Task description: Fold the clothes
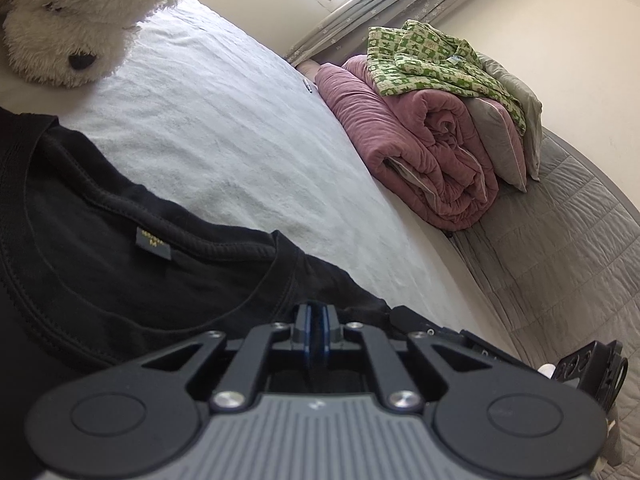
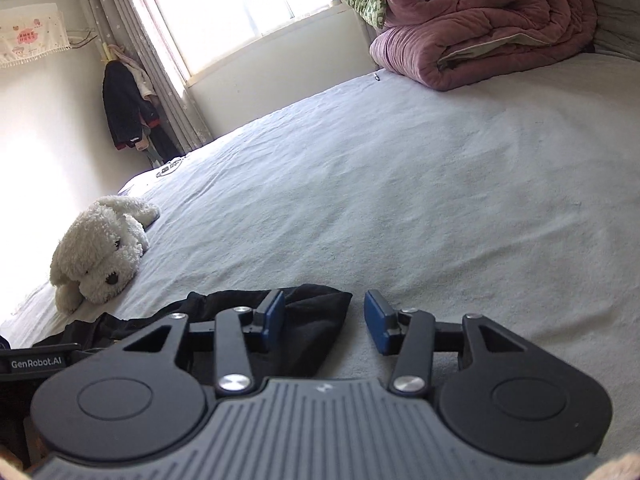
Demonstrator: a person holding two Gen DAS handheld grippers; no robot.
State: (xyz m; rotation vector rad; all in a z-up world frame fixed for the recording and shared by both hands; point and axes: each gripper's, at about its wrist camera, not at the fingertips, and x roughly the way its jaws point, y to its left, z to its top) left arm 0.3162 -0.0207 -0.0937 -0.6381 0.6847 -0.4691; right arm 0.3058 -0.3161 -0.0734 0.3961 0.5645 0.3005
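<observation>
The left claw [image 1: 318,320] is clenched, its blue pads pressed together at the shoulder edge of a black T-shirt [image 1: 120,248]. The claw's own body hides the pinch point, so whether cloth sits between the pads cannot be told. The shirt lies on the bed [image 1: 224,120] with its collar [image 1: 160,216] open toward the camera and a small dark label with yellow print just inside the neckline; the print is too blurred to read. The shirt's lower part runs out of the left and bottom edges of the left wrist view, so its full length and long axis cannot be judged.

The right claw [image 2: 325,318] is released, its two blue pads standing well apart. A bunched end of the black shirt lies under and beside one pad [image 2: 274,314]; the other pad is over bare sheet. From here only this crumpled end shows, the rest being hidden behind the claw's body and the other tool at the left edge.

Farther out, a white plush dog [image 2: 98,252] lies on the bed, cut off at the top in the left wrist view. Toward the far side of the bed sits a folded pink quilt [image 1: 420,148] with a green patterned garment [image 1: 436,60] on top and a grey pillow [image 1: 504,136] against it. A window [image 2: 240,4] with grey curtains is washed out by light.
</observation>
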